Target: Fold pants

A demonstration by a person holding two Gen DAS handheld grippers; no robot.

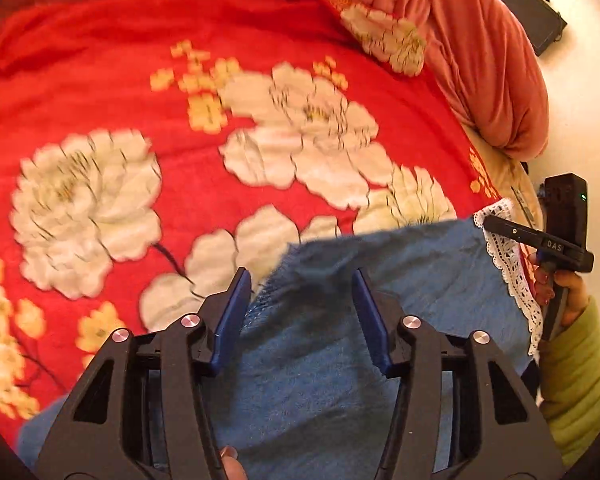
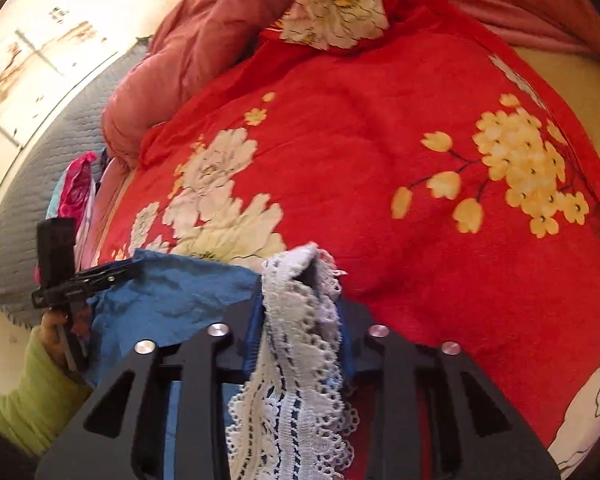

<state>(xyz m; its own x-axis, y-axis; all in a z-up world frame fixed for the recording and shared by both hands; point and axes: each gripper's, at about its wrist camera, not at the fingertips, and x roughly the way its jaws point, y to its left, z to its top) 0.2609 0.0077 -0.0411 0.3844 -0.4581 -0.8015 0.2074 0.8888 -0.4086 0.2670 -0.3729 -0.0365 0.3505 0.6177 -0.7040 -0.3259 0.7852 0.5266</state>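
The blue pants [image 1: 340, 340] with a white lace hem [image 1: 512, 280] lie on a red flowered blanket [image 1: 180, 80]. My left gripper [image 1: 300, 292] is open, its blue pads either side of the frayed blue edge, not closed on it. My right gripper [image 2: 300, 300] is shut on the lace hem [image 2: 296, 340] of the pants [image 2: 172, 296], which drapes over its fingers and hides them. The right gripper shows in the left wrist view [image 1: 500, 228] at the lace corner. The left gripper shows in the right wrist view [image 2: 112, 276] at the blue edge.
A rolled salmon-pink quilt [image 1: 480, 60] lies along the far side of the bed. A dark box [image 1: 528, 8] sits on the pale floor beyond. A grey quilted mat [image 2: 40, 200] and pink patterned cloth [image 2: 76, 192] lie at the left in the right wrist view.
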